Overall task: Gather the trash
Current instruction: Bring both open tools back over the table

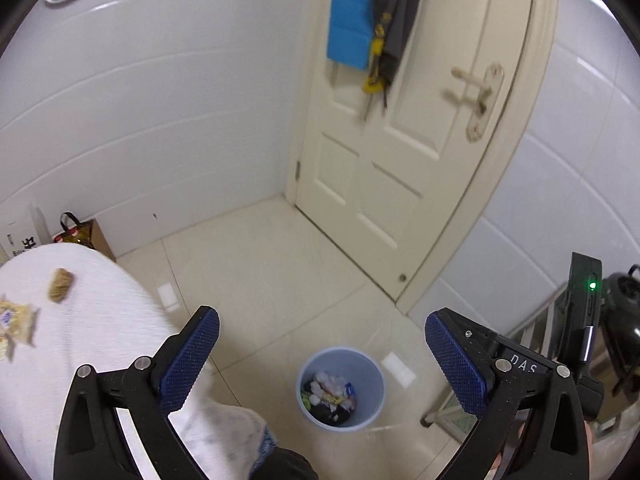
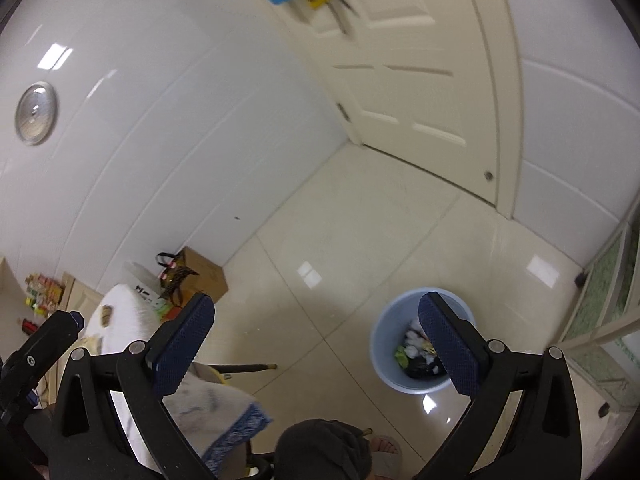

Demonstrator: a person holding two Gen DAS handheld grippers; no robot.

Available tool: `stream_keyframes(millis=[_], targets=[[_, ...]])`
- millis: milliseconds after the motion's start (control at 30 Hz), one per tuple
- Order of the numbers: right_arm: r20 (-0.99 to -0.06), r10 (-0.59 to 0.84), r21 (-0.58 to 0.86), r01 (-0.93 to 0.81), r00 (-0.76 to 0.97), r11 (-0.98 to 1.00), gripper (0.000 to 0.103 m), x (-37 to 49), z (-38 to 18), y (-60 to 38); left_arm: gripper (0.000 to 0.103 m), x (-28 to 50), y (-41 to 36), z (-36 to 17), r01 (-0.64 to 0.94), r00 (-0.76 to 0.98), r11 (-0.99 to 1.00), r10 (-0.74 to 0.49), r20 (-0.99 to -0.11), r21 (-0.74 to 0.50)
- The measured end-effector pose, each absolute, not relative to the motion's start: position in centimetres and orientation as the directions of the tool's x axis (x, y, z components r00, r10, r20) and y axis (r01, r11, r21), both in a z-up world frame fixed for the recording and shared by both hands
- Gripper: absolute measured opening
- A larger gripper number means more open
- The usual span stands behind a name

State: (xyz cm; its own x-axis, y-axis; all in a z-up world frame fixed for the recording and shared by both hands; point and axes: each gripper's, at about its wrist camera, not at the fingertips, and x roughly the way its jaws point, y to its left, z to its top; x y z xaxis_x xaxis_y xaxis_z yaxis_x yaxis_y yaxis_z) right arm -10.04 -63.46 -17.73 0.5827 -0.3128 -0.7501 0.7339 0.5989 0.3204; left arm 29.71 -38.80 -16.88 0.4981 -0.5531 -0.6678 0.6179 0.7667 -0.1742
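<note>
Legible text: 1 item only. White caps "D A S" stood on the black body of the right gripper (image 1: 456, 354), seen in left wrist view just behind its blue pad. Print on the white box (image 1: 18, 236) by the wall and on the snack wrapper (image 1: 12, 322) was too blurred to read

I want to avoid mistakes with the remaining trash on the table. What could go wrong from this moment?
1. Both grippers are open and empty: left gripper, right gripper. The brown lump and the yellow wrapper lie on the white tablecloth; a pinch might catch cloth and drag it.
2. The blue bin stands on the floor apart from the table, so light trash released from high may miss it.
</note>
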Motion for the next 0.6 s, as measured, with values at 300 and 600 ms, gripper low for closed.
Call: stream_keyframes(millis=[300,600], targets=[[-0.703,-0.298,0.259,0.623,0.645,0.738,0.103,-5.0,-13.6,-55.7,0.102,24.6,-27.4,-12.1,0.533,0.610,0.830,-0.512,-0.605,-0.164],[-0.635,-0.231,0.232,0.467,0.737,0.854,0.103,0.4,-11.1,-45.8,0.102,17.9,-16.1,-9.0,0.393,0.736,0.907,-0.407,-0.540,-0.148]])
